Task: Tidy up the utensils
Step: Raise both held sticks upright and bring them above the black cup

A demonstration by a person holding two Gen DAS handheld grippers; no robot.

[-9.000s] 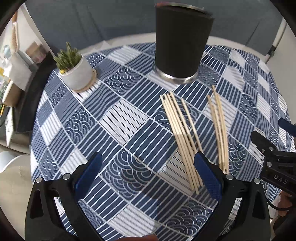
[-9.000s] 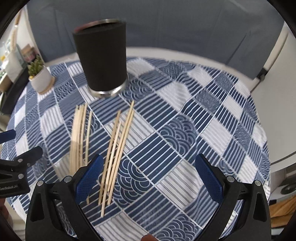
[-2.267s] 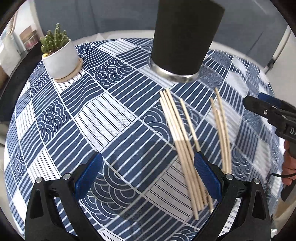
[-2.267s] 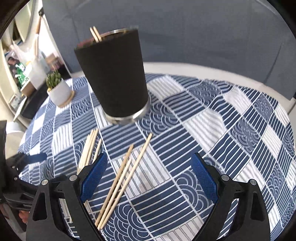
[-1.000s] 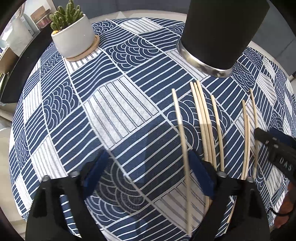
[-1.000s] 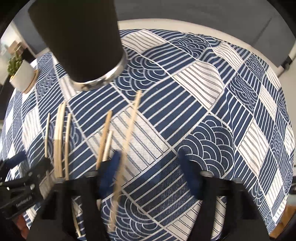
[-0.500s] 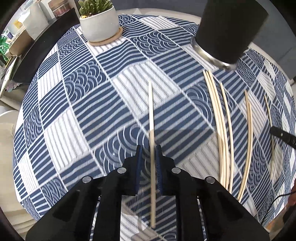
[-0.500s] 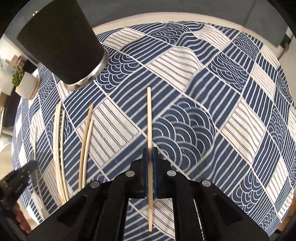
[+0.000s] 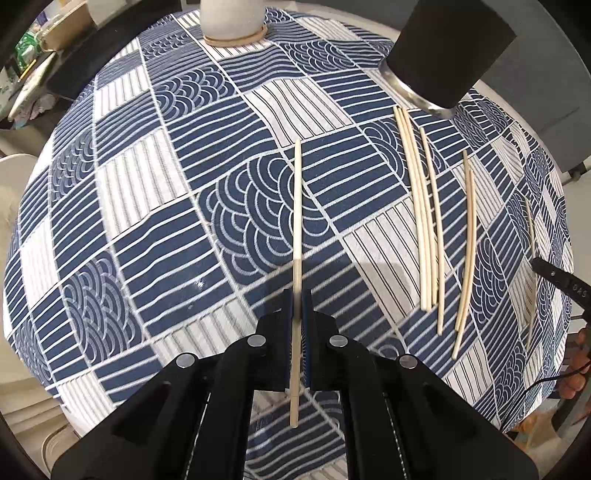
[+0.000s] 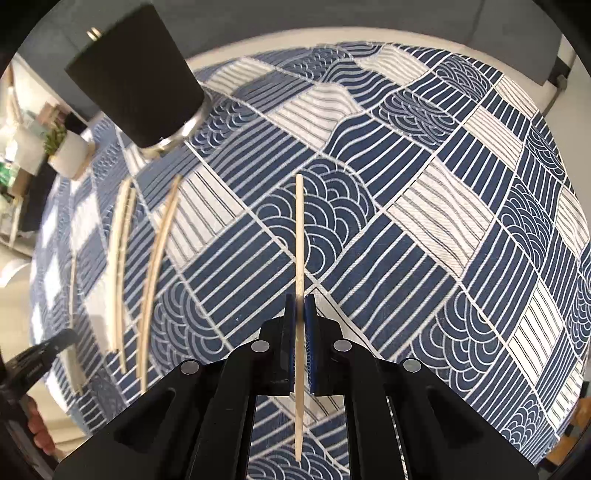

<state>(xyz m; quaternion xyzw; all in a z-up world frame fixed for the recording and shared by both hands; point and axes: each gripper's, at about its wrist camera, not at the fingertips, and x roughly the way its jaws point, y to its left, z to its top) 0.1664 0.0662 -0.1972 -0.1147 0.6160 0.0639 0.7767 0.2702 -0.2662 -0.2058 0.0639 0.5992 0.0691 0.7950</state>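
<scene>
My left gripper (image 9: pixel 297 295) is shut on a pale wooden chopstick (image 9: pixel 297 206), lifted off the cloth and running straight ahead of the jaws. My right gripper (image 10: pixel 300 299) is shut on another chopstick (image 10: pixel 300 229), also lifted. A black cylindrical holder with a steel base (image 9: pixel 448 55) stands at the top right of the left wrist view, and the holder (image 10: pixel 135 81) sits at the top left of the right wrist view with stick tips showing at its rim. Several loose chopsticks (image 9: pixel 424 218) lie on the cloth, and the loose chopsticks (image 10: pixel 149 273) show left of my right gripper.
A blue and white patterned tablecloth (image 9: pixel 155 221) covers a round table. A white pot on a cork coaster (image 9: pixel 232 18) stands at the far edge; the potted plant (image 10: pixel 68 147) shows at far left. The other gripper's tip (image 9: pixel 561 282) and a hand (image 10: pixel 38 432) sit at the frame edges.
Both grippers closed on one chopstick each and lifted it. The left one carried its stick left, away from the loose sticks; the right one carried its stick right.
</scene>
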